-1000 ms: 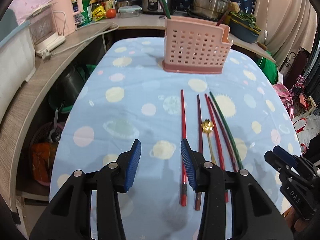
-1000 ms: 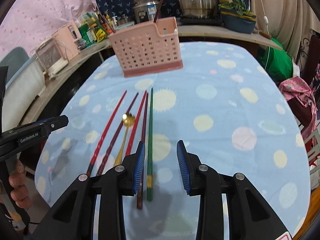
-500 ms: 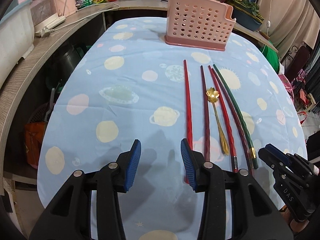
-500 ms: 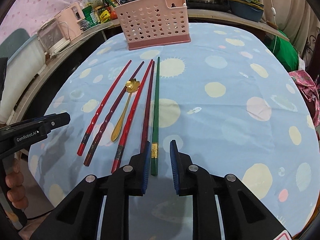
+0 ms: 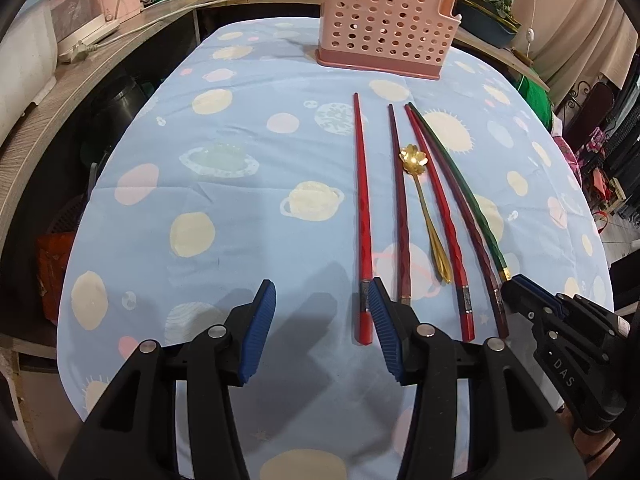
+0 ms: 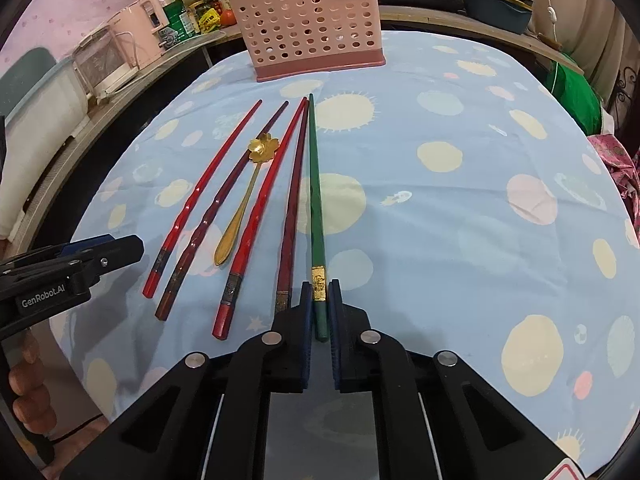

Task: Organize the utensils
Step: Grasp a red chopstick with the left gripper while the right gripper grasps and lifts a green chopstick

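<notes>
Several chopsticks and a gold flower spoon (image 6: 256, 184) lie side by side on the blue dotted tablecloth (image 6: 460, 216). My right gripper (image 6: 320, 300) is shut on the near end of the green chopstick (image 6: 315, 184), which still lies on the cloth. To its left lie a dark red chopstick (image 6: 291, 216) and a bright red chopstick (image 6: 260, 216). My left gripper (image 5: 322, 312) is open and empty above the cloth, left of the leftmost red chopstick (image 5: 362, 200). The pink perforated utensil holder (image 6: 312, 24) stands at the far end of the table.
A wooden counter (image 5: 48, 96) curves along the left with appliances and a power strip. Pots and a blue tub (image 6: 496, 8) sit behind the holder. A green bag (image 6: 572, 92) and pink cloth are off the table's right edge.
My right gripper has come down over the green chopstick's end and closed from open to shut on it. Both grippers have drawn back toward the near table edge.
</notes>
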Demonstrator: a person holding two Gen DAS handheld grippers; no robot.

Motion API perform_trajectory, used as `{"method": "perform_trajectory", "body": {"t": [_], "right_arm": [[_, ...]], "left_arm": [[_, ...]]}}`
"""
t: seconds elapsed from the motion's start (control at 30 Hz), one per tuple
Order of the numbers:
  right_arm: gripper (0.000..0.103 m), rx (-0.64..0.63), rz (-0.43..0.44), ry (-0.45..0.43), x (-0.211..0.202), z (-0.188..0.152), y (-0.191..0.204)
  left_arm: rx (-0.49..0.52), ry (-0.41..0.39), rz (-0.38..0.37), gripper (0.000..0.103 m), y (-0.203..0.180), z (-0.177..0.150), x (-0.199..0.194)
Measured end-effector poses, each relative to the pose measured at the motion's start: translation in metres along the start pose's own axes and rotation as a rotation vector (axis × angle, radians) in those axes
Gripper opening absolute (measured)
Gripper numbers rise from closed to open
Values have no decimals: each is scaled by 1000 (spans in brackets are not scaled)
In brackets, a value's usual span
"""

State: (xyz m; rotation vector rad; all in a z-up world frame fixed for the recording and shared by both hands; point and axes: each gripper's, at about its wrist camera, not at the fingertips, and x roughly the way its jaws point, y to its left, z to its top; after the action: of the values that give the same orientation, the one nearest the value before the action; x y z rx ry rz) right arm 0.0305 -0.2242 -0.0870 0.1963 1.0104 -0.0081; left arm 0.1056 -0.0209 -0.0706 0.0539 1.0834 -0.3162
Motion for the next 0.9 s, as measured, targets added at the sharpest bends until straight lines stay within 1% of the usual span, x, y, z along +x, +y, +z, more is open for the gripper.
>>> {"method": "perform_trajectory", "body": {"t": [0.23,0.4,0.53,0.63,0.67,0.73,0.77,0.9], "right_arm": [[7,2,1,-2,0,0,0],[7,1,1,-2,0,-1,0],[7,1,1,-2,0,-1,0],[7,1,1,-2,0,-1,0],[7,1,1,-2,0,-1,0],[7,1,0,-2,0,-1,0],[7,1,0,-2,0,-1,0],[7,4,-3,-3,0,-2,0]], "left_arm": [[24,10,-15,46,-8,-5,4],[32,34,-16,45,-9,-8,11],[40,37,-11,37,-10,-10,14],[49,37,-12,22,-11,-10,13],[53,38,-14,19,-12,-11,13],[57,42,-25,9,-13,-11,14],[59,42,-28,7,-13,-11,14],[53,44,-47,7,-13,-11,13]]}}
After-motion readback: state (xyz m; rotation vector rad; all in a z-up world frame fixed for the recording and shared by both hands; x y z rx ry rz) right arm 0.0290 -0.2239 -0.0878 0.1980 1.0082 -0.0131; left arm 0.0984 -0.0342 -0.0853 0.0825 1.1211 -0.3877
